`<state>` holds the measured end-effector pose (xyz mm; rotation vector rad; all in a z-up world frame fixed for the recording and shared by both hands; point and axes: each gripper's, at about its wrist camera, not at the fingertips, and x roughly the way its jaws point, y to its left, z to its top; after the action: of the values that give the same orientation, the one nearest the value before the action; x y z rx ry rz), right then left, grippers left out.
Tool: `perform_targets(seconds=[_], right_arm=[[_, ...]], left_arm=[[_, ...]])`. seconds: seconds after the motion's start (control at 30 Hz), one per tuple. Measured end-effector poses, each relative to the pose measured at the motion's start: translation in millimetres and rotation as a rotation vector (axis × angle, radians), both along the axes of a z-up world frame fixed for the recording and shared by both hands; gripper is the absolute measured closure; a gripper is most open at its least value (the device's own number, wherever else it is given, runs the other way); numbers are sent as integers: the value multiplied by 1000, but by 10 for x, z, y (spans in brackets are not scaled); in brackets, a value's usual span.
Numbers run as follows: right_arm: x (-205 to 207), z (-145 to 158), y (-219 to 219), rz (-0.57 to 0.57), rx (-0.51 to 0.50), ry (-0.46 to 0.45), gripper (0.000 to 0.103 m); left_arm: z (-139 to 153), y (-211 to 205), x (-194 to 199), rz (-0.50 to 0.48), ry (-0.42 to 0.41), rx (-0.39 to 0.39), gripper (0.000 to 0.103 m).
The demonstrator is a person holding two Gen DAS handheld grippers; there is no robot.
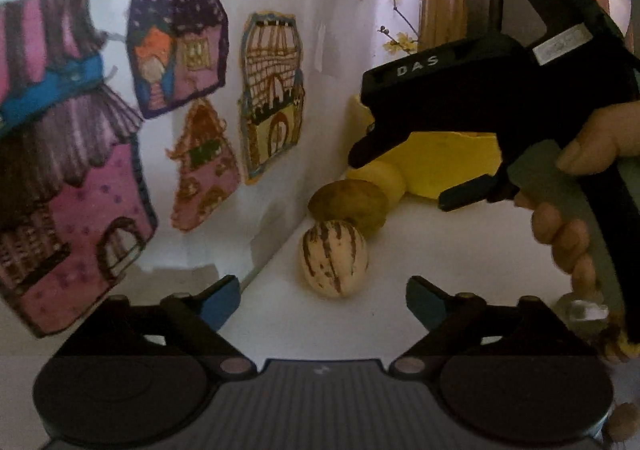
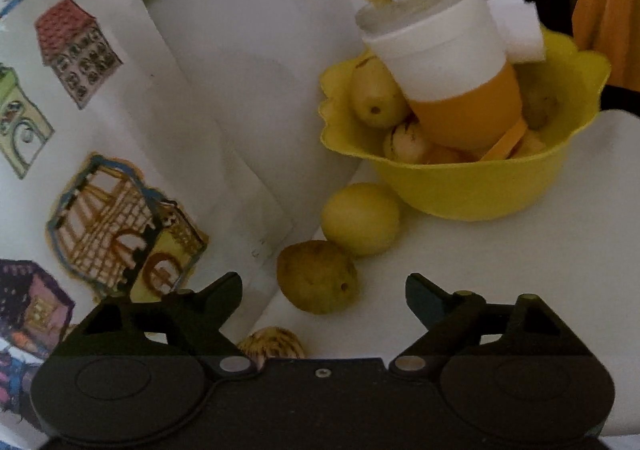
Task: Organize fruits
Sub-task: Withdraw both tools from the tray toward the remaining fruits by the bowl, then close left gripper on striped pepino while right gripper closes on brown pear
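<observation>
- My left gripper (image 1: 322,300) is spread wide and empty, lined up on the striped fruit (image 1: 334,259) by the bench's wall edge.
- My right gripper (image 2: 324,296) is likewise released, facing the brownish fruit (image 2: 318,277).
- I'd straddle each fruit squarely, squeeze gently, then lift toward the yellow bowl (image 2: 460,186), avoiding the tilted cup (image 2: 444,66).
</observation>
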<state>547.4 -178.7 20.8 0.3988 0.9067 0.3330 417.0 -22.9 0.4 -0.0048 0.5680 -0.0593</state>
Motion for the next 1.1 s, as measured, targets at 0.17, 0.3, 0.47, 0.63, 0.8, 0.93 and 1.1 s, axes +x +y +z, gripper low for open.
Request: perform_targets(seconds=[0.17,0.3,0.47,0.63,0.8,0.93,1.1], right_arm=[[77,-113,59,-1,13,14,18],[140,-176,100,-3,13,22,22],[223,-262,150,-5,11,32,26],[279,-340,196,-3,18,47,34],[338,-420,233,2,36,62,37],[428,-521,299,6,28,59,37],[484,-570,323,9,36,56,41]], left_arm=[[-69,-8,160,4,9,-20,22],[-124,-11,268,9,6,-32,26],[-179,-23,350,5,11,-45,31],[-195,8,451,10,17,-73,39],[-193,58,466,4,19,-99,41],[-183,83,465,2,24,-117,42],[-170,95,406,-13,21,-121,49]])
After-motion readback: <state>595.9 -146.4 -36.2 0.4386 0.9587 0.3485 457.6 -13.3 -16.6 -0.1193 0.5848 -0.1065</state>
